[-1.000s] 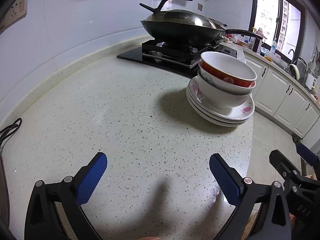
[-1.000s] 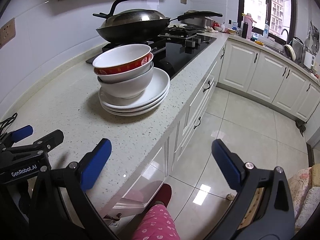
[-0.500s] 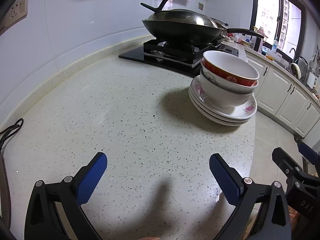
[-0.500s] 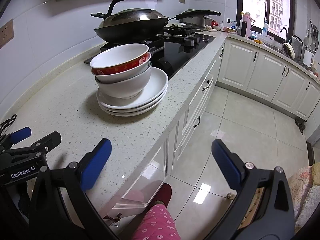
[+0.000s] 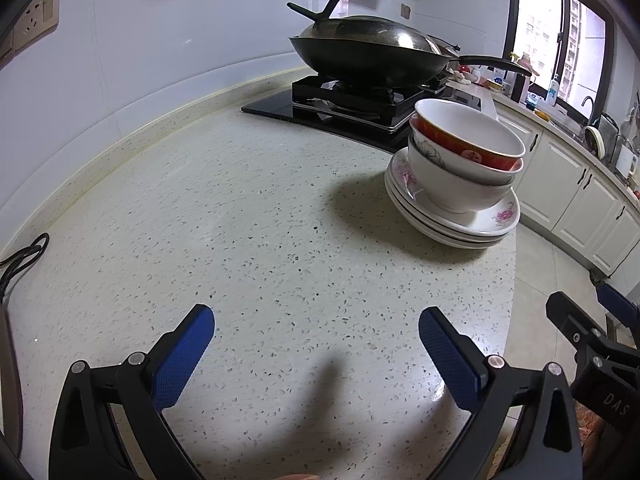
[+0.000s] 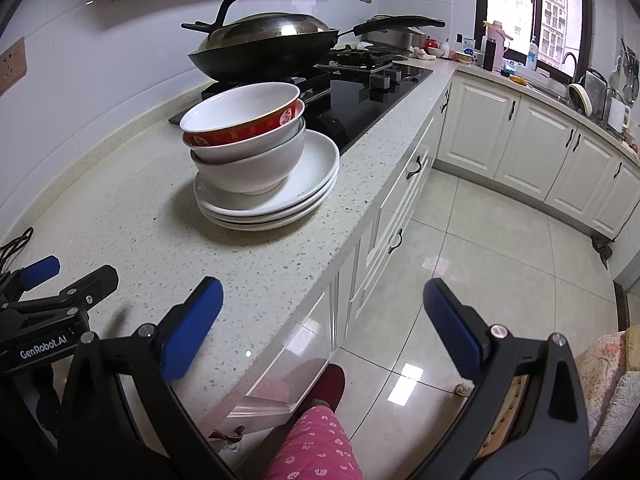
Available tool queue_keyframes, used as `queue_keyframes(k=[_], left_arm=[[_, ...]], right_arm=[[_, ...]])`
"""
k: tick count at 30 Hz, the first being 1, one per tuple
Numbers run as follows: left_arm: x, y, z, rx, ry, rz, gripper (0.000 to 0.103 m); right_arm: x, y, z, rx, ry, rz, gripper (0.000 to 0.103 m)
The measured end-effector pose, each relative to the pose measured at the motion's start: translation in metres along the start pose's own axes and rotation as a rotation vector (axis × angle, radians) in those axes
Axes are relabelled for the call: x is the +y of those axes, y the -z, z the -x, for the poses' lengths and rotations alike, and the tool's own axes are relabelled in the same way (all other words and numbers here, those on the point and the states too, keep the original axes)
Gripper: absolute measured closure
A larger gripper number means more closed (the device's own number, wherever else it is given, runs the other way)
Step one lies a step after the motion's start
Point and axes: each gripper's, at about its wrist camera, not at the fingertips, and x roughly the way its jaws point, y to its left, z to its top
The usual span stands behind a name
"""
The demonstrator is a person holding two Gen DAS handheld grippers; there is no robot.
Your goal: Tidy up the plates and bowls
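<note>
A stack of white plates (image 5: 472,224) (image 6: 280,200) rests near the counter's front edge, by the hob. On the plates sit nested bowls: a red-banded bowl (image 5: 468,140) (image 6: 244,120) on top of white bowls (image 5: 452,184) (image 6: 248,168). My left gripper (image 5: 316,344) hovers open over the bare speckled counter, well short of the stack, with nothing between its blue pads. My right gripper (image 6: 320,316) is also open and holds nothing, straddling the counter edge with its right finger over the floor. The stack lies ahead and left of it.
A lidded black wok (image 5: 368,52) (image 6: 264,44) sits on the gas hob (image 6: 360,84) behind the stack. A black cable (image 5: 20,256) lies at the counter's left. White cabinets (image 6: 540,148) line the far side, and a leg in pink trousers (image 6: 312,440) stands on the tiled floor.
Both grippers have drifted slightly; the stack sits a little lower and nearer in both views. Both stay open, and the dishes have not moved.
</note>
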Motion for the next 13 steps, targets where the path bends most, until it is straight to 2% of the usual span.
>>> queue_keyframes(k=[13], left_arm=[[-0.0012, 0.0001, 0.0055, -0.005, 0.007, 0.004, 0.0]], right_arm=[[-0.0025, 0.0006, -0.0014, 0.005, -0.001, -0.011, 0.002]])
